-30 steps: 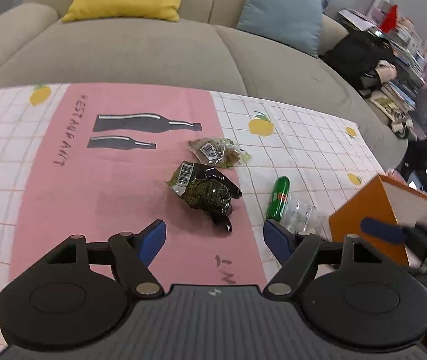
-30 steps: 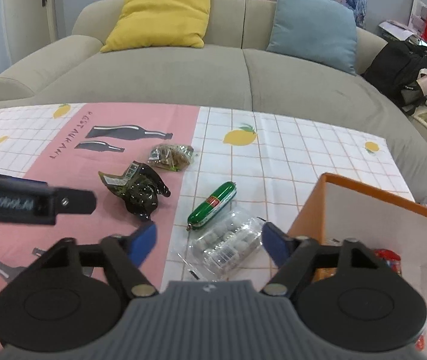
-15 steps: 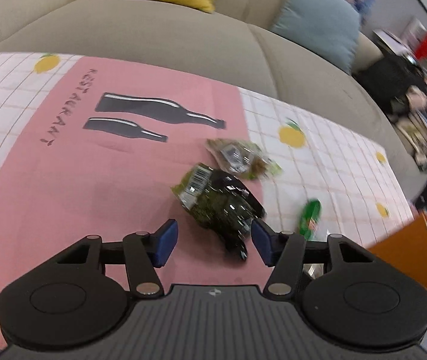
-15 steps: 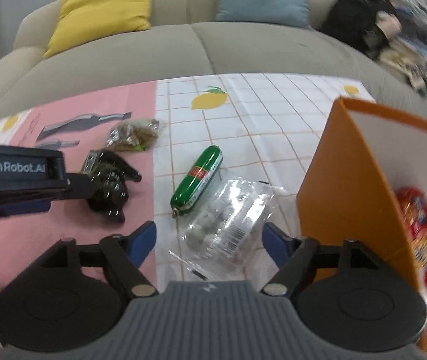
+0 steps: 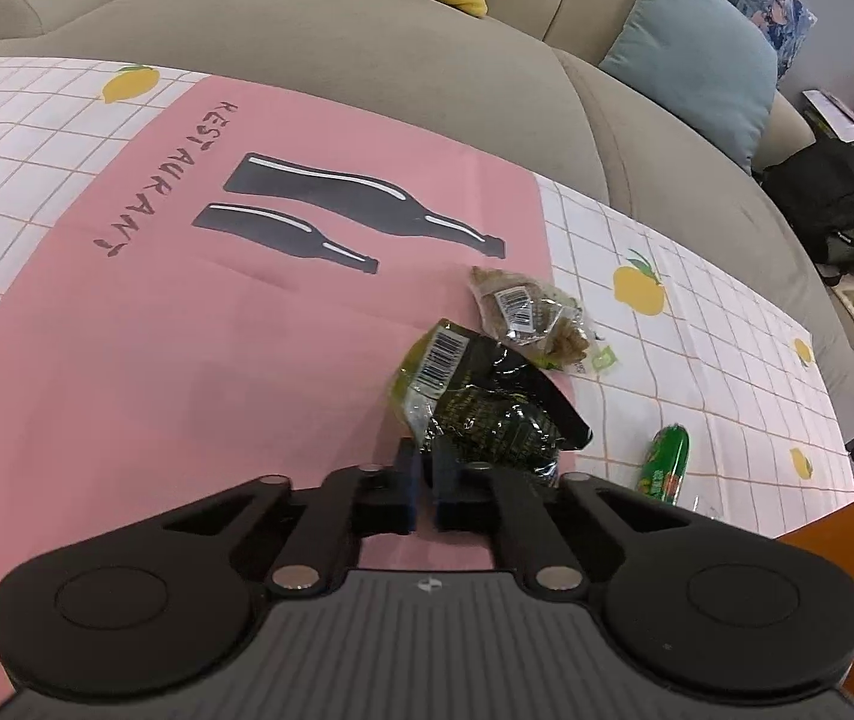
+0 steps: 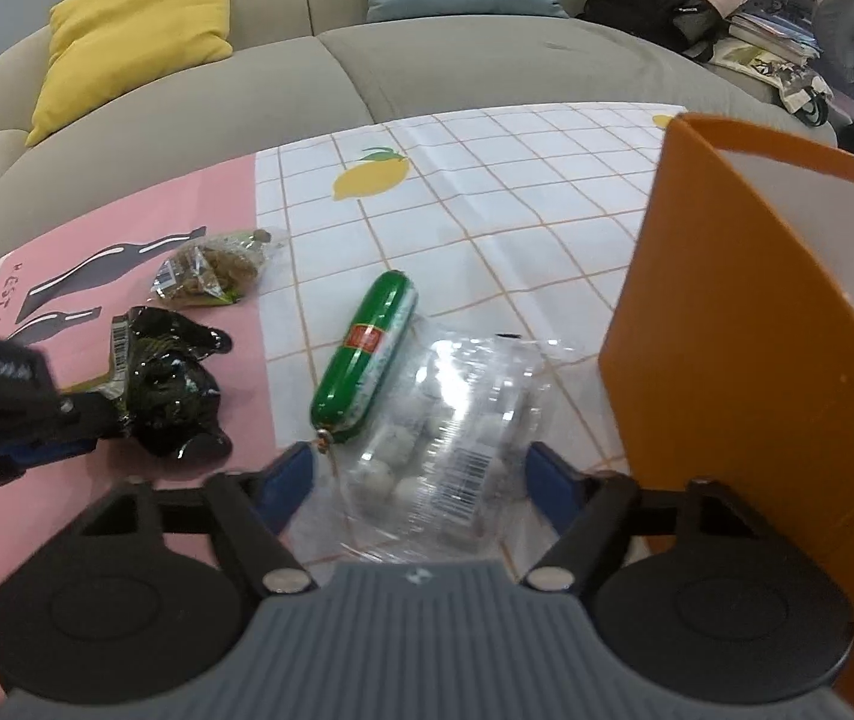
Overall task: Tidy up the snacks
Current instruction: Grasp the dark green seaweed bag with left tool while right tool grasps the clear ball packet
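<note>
Two claws: left claw (image 5: 425, 483) pinched on the dark green packet (image 5: 487, 414), right claw (image 6: 420, 477) closing around the clear bag (image 6: 457, 420), pads apart.

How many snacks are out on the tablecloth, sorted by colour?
Dark green and black packet: 1
Brownish see-through packet: 1
Green sausage stick: 1
Clear bag of white balls: 1
Total: 4 snacks

yellow cushion (image 6: 132, 30) on grey sofa (image 6: 427, 78)
</note>
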Demonstrator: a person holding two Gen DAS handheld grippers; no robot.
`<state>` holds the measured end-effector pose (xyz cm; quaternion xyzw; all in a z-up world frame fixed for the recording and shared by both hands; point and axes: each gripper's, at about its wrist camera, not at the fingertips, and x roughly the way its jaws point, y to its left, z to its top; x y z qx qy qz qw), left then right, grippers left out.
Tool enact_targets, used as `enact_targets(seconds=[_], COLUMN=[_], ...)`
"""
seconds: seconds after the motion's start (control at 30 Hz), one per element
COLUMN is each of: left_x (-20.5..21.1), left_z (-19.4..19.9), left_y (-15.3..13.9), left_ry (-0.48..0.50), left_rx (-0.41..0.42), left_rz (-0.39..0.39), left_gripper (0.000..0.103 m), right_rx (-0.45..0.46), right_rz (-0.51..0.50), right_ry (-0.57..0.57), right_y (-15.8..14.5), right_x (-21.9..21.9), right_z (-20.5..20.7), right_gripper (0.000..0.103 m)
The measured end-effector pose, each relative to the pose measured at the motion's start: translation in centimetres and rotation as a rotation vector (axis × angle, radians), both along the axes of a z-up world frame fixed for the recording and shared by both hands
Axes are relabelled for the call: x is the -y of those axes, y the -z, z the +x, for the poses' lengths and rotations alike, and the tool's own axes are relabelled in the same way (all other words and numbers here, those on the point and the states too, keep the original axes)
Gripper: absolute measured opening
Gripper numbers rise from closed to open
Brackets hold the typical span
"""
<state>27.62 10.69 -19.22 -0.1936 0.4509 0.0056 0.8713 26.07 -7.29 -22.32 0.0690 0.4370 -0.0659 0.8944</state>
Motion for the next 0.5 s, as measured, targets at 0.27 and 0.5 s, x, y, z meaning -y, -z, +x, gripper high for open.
enact_targets(seconds=[0.27, 0.5], left_x=[-0.3, -1.0], left_z=[-3.2, -8.9], left_y=[-1.3, -1.9], left_ry=[0.049, 0.132], left_rx=[-0.023, -0.116], left_rz=[0.046, 0.088], left_gripper=[0.0, 0.0], right_rx=[-0.023, -0.065], right_rz=[0.036, 0.045], right_ry=[-0.112, -0.298], right_y=[-0.6, -1.2], right_x=[0.2, -0.9], right_z=[-2.2, -6.7], right_gripper=[0.059, 0.059])
